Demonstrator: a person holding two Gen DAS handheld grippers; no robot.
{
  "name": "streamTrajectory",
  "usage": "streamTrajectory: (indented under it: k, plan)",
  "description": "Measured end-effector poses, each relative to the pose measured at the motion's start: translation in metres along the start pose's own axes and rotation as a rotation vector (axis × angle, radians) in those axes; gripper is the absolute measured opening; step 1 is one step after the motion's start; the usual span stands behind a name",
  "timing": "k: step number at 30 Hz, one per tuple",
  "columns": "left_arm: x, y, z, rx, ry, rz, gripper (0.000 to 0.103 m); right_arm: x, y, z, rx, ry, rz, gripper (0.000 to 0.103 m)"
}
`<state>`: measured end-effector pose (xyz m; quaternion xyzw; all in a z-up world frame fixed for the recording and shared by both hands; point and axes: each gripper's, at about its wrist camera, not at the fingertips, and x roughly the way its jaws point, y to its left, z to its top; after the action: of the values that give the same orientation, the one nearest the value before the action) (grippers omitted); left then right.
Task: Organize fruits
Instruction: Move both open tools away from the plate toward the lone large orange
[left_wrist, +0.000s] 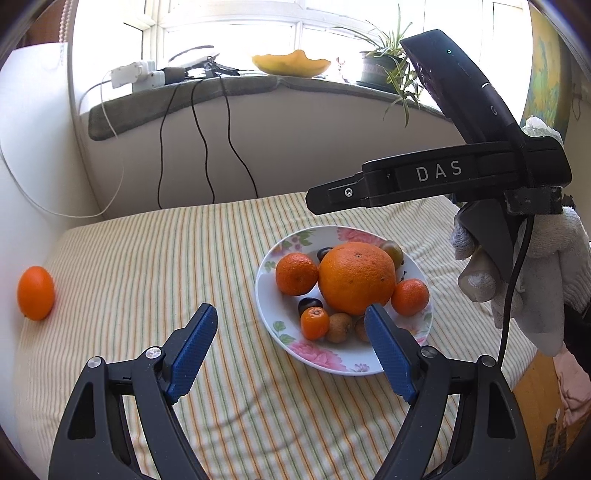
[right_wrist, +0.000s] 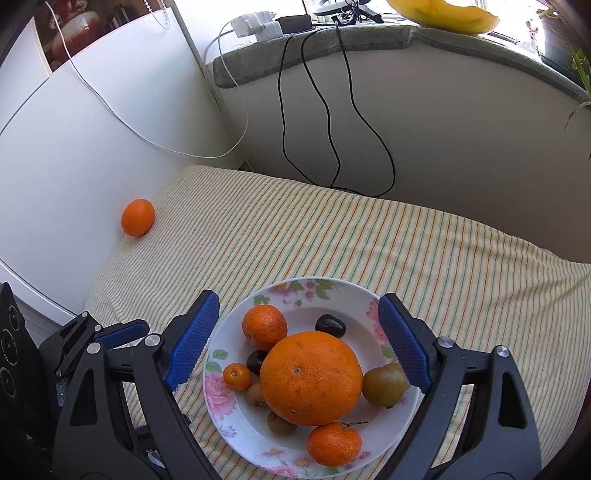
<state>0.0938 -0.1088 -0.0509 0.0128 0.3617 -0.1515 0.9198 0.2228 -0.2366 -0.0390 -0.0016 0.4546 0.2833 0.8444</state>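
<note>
Striped cloth (right_wrist: 369, 240) covers the desk, which stands below a windowsill bearing chargers, dangling cables and a potted plant (left_wrist: 384, 62). Near the front of the desk, a floral plate (right_wrist: 295, 291) holds the gathered fruit: a large orange (right_wrist: 310, 376) at the centre, with mandarins, dark plums and small brown fruits packed around it. One stray orange fruit (right_wrist: 137, 217) lies well apart from the plate, at the far left edge of the desk against the white wall. The left hand-held gripper (left_wrist: 290, 325) hovers just beside the plate's near left rim, its blue pads spread wide and holding nothing. The right hand-held gripper (right_wrist: 297, 314) hangs above the plate, likewise wide open and empty, its fingers straddling the dish. Collection appears nearly complete, with the stray fruit the remaining item. The next move probably calls for the left hand-held gripper to reach leftward, close gently across the round fruit, and carry it to a free gap on the crowded plate.
</note>
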Motion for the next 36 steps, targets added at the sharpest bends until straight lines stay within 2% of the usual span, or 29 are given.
streamTrajectory:
  k: [14,23,36]
  plan:
    - [-0.011,0.013,0.000,-0.023,-0.025,0.020,0.082,-0.002,0.016,0.006,-0.022,-0.036,0.007,0.090]
    - [-0.016,0.030,-0.002,-0.059,-0.046,0.044,0.082,0.003,0.024,0.012,-0.005,-0.080,0.045,0.090]
    - [-0.022,0.067,-0.007,-0.123,-0.065,0.087,0.082,0.027,0.060,0.023,-0.073,-0.032,0.071,0.090]
